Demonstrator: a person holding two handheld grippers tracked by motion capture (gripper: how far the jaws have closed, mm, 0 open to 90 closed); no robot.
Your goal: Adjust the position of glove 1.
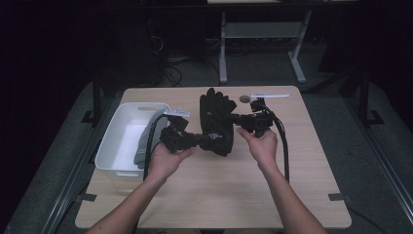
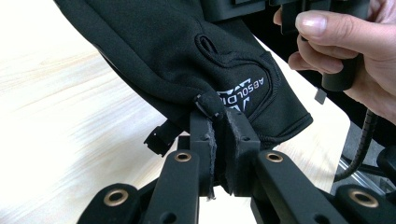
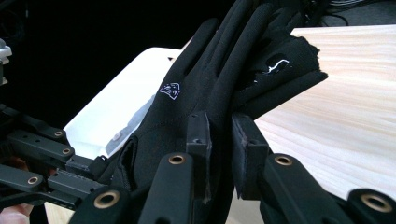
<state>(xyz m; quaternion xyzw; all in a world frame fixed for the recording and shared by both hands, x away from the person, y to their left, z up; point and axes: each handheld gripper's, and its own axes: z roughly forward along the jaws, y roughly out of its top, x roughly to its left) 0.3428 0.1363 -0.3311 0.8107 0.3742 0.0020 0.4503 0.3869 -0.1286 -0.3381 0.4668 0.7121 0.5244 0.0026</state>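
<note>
From above, both grippers, left and right, hold a black glove over the table beside a white bin, probably to carry it flat. The left gripper view has its jaws pinched on the cuff. In the right gripper view, narrow jaws nip the glove's edge, keeping it spread.

— What's around me here?

— My table has a pale wood-grain top, and dark tape tabs sit at its near corners. It stands on grey carpet.

— And behind it?

— A second desk on a white metal frame, with loose cables lying on the floor beside its leg. Past that the room falls into deep shadow; I can make out no walls or windows. Light lands mostly on my tabletop.
</note>
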